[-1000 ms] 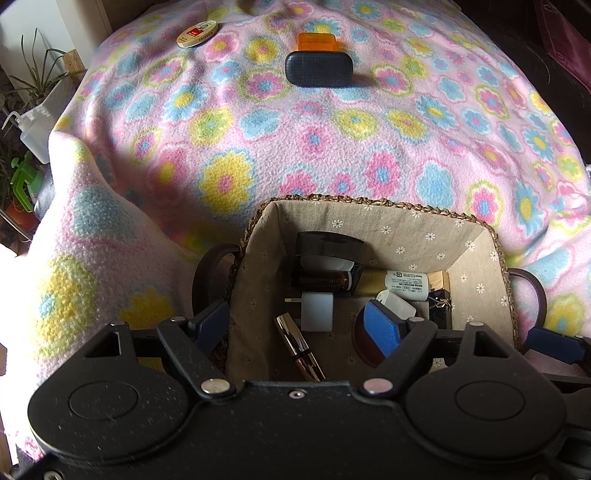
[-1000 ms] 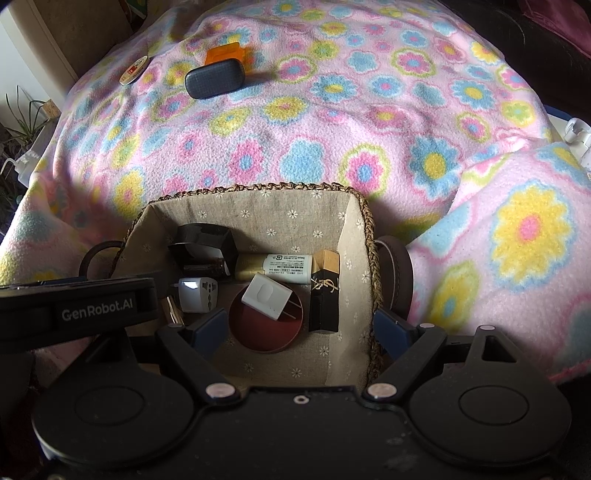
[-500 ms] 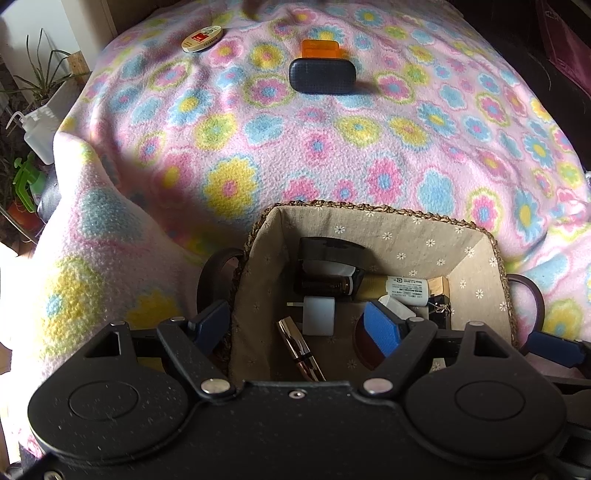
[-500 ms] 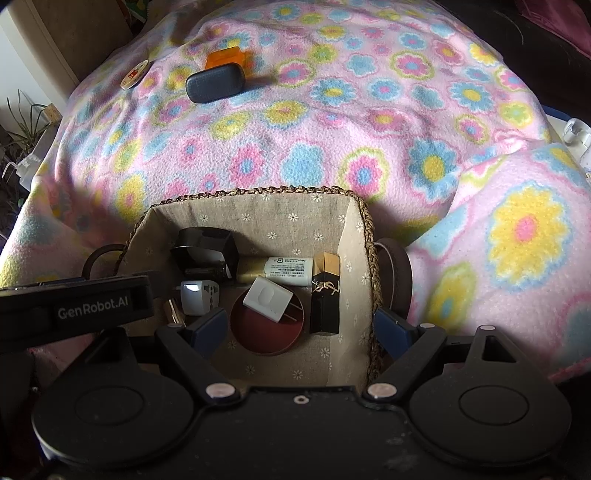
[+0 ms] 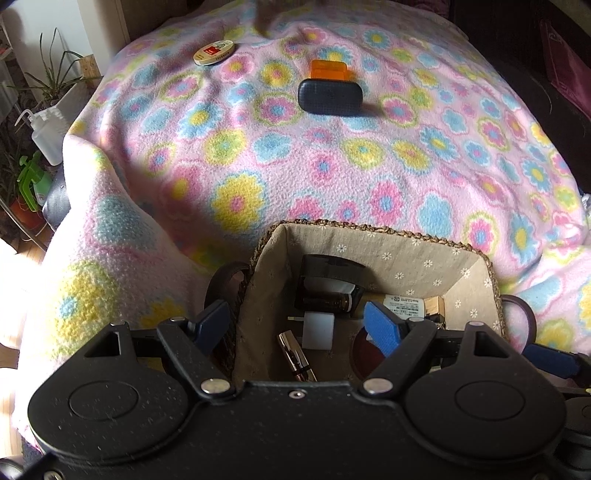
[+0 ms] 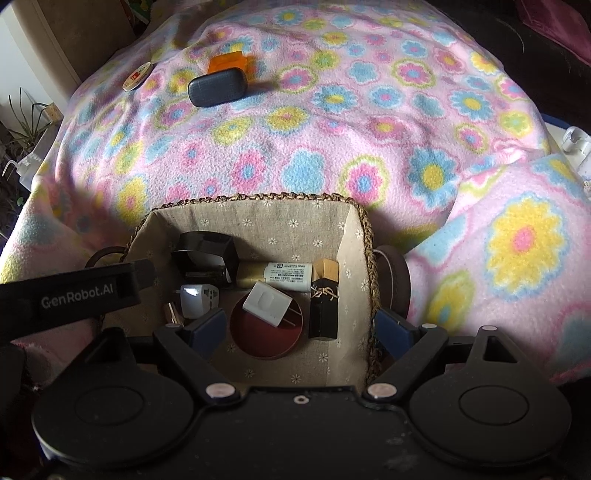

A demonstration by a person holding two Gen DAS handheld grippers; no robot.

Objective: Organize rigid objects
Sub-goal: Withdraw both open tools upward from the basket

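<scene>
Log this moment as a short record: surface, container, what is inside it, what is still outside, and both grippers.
surface: pink flowered fleece blanket
container: woven fabric-lined basket
inside: white plug adapter on a round red tin; black-and-gold lipstick box; cream tube
outside: dark blue oblong case, orange box, round badge
left gripper: open, astride the basket's left wall
right gripper: open, astride the right wall, jaws just widened

Pink fleece blanket [image 5: 332, 177] w/ blue, yellow & pink flowers covers the whole surface, bunched in folds at both near corners. Off its left edge: spiky green potted plant [image 5: 51, 79], white squeeze bottle [image 5: 46, 134] w/ bent spout, green plastic item [image 5: 31, 181] lower down. Pale wall [image 5: 48, 26] behind.
</scene>
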